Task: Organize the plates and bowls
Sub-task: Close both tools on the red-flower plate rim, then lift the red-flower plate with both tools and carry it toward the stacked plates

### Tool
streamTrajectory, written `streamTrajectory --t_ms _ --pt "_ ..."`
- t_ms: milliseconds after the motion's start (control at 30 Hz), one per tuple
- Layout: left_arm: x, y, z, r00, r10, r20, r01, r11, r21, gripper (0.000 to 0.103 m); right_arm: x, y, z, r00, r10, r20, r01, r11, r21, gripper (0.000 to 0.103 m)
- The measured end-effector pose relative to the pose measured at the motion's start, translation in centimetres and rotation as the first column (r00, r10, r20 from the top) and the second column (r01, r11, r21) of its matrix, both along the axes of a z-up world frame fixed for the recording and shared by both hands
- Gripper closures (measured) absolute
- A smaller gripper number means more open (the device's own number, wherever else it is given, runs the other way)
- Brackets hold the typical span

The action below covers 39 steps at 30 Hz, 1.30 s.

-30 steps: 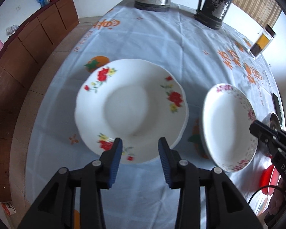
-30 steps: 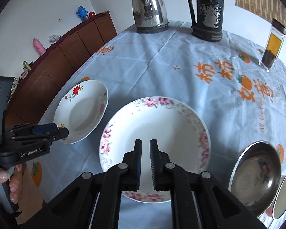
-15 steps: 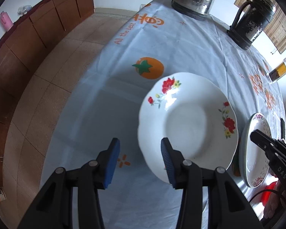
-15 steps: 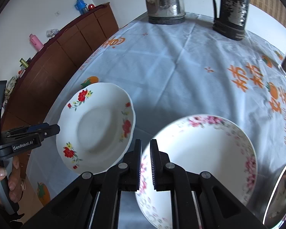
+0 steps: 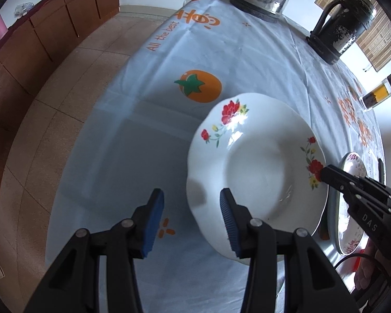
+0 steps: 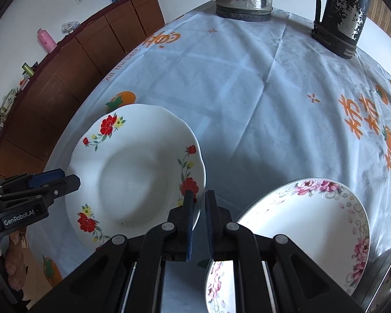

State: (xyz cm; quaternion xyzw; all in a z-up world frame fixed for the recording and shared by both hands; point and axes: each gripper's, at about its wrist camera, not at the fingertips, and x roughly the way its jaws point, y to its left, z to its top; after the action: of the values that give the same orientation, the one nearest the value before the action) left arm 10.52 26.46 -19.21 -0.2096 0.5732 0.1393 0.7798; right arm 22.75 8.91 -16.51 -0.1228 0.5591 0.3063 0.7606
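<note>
1. Tongs first: left gripper (image 5: 191, 217) gapes wide astride the near-left rim of the red-flowered plate (image 5: 258, 172), ready to pinch; right gripper (image 6: 198, 216) is nearly together at that plate's right rim, apparently gripping nothing.
2. Both that plate and the pink-flowered plate (image 6: 299, 234), just right, lie empty on the tablecloth (image 6: 247, 91).

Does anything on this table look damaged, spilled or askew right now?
Only the black thermos jug: its dark coating is flaked off in pale patches. The red-flower plate and pink-flower plate look whole, with no spill visible on the tablecloth.
</note>
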Motion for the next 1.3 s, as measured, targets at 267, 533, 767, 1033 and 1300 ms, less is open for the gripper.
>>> streamTrajectory --t_ms 267,533,767,1033,1300 --pt "0.2 0.2 -0.9 1.000 -0.020 -0.010 0.020 1.000 -0.021 0.068 0.4 0.5 -0.2 1.000 0.001 0.006 -0.001 1.000 -0.009 0.090" --pt "0.8 -0.5 -0.6 0.999 -0.040 -0.018 0.040 0.999 -0.017 0.082 0.5 0.8 -0.2 1.000 0.013 0.003 -0.013 1.000 -0.027 0.091" --pt "0.8 -0.7 0.0 0.999 -0.037 -0.029 0.037 0.999 0.015 0.083 0.2 1.0 0.0 1.000 0.020 0.007 -0.020 0.999 -0.033 0.092" --pt "0.6 -0.7 0.3 0.999 -0.024 -0.025 0.025 1.000 0.019 0.083 0.0 1.1 0.5 1.000 0.024 0.015 -0.023 0.999 -0.027 0.092" --pt "0.4 -0.8 1.2 1.000 -0.015 -0.014 0.016 1.000 0.027 0.083 -0.3 1.2 1.3 0.999 0.036 0.039 -0.035 0.999 -0.022 0.092"
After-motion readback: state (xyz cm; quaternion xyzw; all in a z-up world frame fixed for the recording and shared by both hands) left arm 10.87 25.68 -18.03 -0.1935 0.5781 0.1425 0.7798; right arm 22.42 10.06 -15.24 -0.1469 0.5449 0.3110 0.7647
